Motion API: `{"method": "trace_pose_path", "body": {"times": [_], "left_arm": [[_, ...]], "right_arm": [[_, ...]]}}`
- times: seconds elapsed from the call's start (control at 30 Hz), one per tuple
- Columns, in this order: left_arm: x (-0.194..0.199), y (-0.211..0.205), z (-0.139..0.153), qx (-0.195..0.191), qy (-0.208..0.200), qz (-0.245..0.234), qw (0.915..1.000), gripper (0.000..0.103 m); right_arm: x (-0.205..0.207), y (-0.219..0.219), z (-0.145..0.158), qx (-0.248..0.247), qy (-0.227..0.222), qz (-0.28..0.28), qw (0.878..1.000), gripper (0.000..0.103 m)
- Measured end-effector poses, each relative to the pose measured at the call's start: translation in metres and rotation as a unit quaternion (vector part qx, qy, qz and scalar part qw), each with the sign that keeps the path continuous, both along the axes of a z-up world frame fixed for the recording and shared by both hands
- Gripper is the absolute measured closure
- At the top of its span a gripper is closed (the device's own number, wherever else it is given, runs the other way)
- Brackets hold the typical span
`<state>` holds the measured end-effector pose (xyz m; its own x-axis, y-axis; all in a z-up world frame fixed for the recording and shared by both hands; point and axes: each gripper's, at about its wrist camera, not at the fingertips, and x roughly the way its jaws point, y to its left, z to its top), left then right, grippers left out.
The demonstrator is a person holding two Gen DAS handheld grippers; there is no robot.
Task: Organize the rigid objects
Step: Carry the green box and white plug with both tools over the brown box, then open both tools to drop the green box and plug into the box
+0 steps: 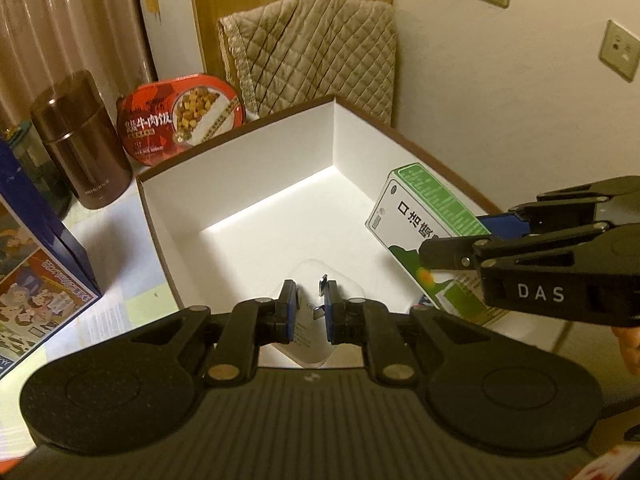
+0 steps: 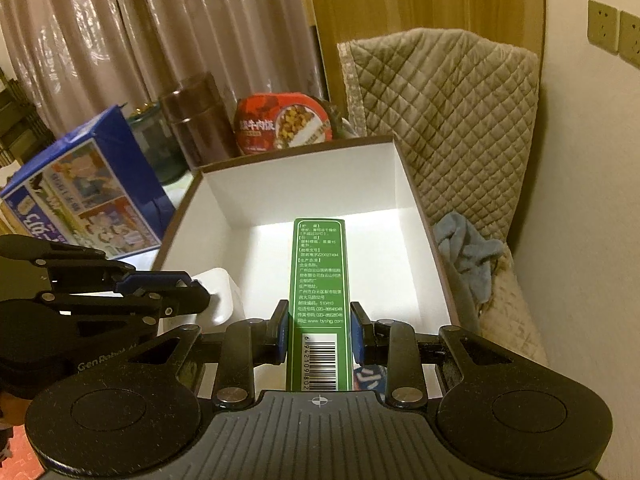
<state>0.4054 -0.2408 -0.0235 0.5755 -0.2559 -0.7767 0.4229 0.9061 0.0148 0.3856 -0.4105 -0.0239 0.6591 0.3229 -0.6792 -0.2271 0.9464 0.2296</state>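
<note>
Green carton, left wrist view: green and white carton (image 1: 416, 216) is to the right of the left gripper and a little ahead, over the right side of the white box (image 1: 240, 184), tilted.
Left gripper, left wrist view: left gripper (image 1: 311, 306) has its jaws nearly together, pressing on a flat clear plastic piece (image 1: 316, 344) that hangs between the blue pads over the near floor of the white box.
Right gripper, left wrist view: right gripper (image 1: 452, 240) comes in from the right edge and clamps the lower end of the green and white carton.
Other things, left wrist view: brown canister (image 1: 80, 140) and red meal bowl (image 1: 180, 116) stand ahead and to the left, outside the white box; blue printed box (image 1: 44, 264) stands at the far left; quilted cushion (image 1: 312, 52) leans ahead, behind the white box.
Green carton, right wrist view: green and white carton (image 2: 320, 280) lies straight ahead along the fingers, its barcode end near the camera, its far end over the floor of the white box (image 2: 304, 184).
Right gripper, right wrist view: right gripper (image 2: 319, 332) is closed to the width of the carton, one blue pad on each long side.
Left gripper, right wrist view: left gripper (image 2: 200, 300) is to the left, just beside, at the near left part of the white box, holding the pale plastic piece (image 2: 216, 300).
Other things, right wrist view: blue cloth (image 2: 468, 248) lies to the right, outside the white box, on the quilted cushion (image 2: 448, 120).
</note>
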Motion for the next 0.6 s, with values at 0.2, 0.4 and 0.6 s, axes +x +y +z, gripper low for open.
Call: {"method": "trace_pose_path", "body": {"times": [0.2, 0.4, 0.6], "left_arm": [[0.019, -0.004, -0.021, 0.011, 0.018, 0.007, 0.9998, 0.092], [0.034, -0.004, -0.036, 0.019, 0.033, 0.015, 0.9991, 0.092], [0.047, -0.002, -0.045, 0.016, 0.042, 0.02, 0.9988, 0.092]], "right_arm": [[0.024, -0.004, -0.015, -0.003, 0.014, -0.004, 1.0, 0.076], [0.041, -0.004, -0.027, 0.0, 0.029, -0.01, 1.0, 0.076], [0.051, -0.004, -0.034, 0.002, 0.038, -0.014, 0.999, 0.076]]}}
